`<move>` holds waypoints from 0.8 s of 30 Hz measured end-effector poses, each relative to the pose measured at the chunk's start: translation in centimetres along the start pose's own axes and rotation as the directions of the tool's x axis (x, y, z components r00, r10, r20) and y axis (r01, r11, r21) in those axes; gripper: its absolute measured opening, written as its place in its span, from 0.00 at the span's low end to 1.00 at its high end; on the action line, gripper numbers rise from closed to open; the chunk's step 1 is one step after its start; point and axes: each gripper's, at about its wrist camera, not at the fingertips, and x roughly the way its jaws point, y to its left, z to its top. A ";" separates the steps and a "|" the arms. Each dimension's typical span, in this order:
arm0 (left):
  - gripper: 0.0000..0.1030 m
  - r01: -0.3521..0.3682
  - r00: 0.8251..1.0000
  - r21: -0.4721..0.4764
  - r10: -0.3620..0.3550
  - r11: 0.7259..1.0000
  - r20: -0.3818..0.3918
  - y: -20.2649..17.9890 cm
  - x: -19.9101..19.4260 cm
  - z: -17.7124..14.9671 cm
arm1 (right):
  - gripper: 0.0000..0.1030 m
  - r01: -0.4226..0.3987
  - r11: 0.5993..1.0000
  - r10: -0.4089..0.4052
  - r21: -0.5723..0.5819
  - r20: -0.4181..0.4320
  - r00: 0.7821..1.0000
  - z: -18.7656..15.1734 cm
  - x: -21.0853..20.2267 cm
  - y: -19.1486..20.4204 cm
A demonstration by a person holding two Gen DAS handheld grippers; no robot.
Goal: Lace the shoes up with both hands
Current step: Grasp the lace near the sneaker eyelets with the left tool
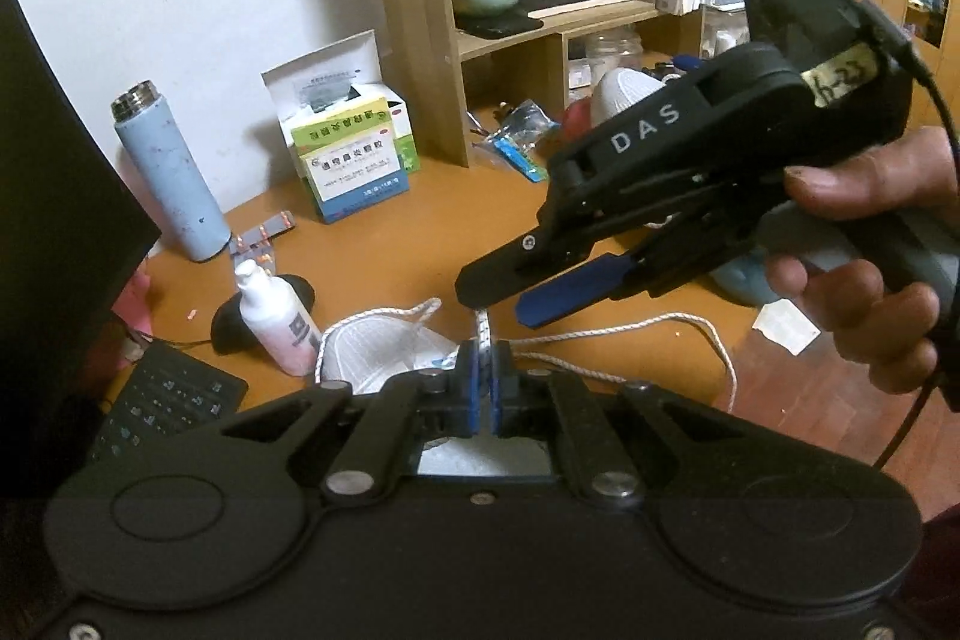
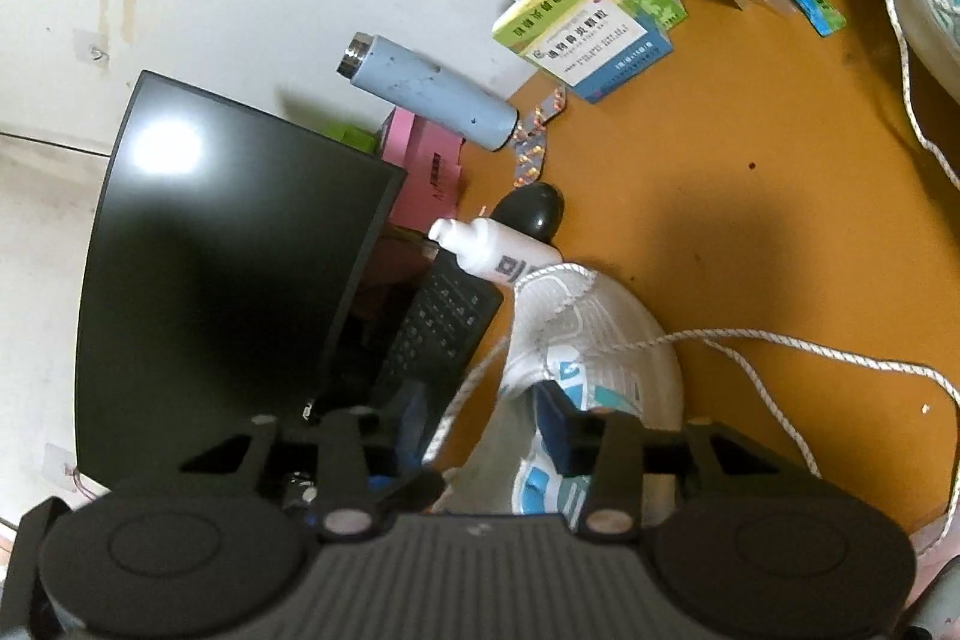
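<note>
our left gripper [image 1: 483,370] pinches the white lace [image 1: 606,334] over the shoe [image 1: 372,358]; our right gripper [image 1: 504,295] hangs apart-jawed, gripping nothing. a spray bottle [image 1: 273,319] crowds the shoe near the desk [image 1: 420,232] edge.

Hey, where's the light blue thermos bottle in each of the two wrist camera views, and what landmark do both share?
Left wrist view: the light blue thermos bottle stands upright at left on the desk, near the wall.
Right wrist view: the same bottle appears upper centre, lying slanted in the picture because the camera is rolled.
Shared landmark: the stacked medicine boxes, just right of the bottle in both views.
</note>
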 end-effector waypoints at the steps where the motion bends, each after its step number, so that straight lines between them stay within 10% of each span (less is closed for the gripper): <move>1: 0.01 -0.002 1.000 0.000 0.002 1.000 0.003 0.0 -0.1 -0.1 | 0.36 0.002 1.000 -0.002 0.000 -0.001 1.000 -0.1 0.0 -0.1; 24: 0.01 0.014 1.000 0.011 -0.014 1.000 -0.028 0.0 0.5 -1.1 | 0.08 -0.037 0.998 0.035 -0.058 -0.038 0.999 -0.8 0.6 0.6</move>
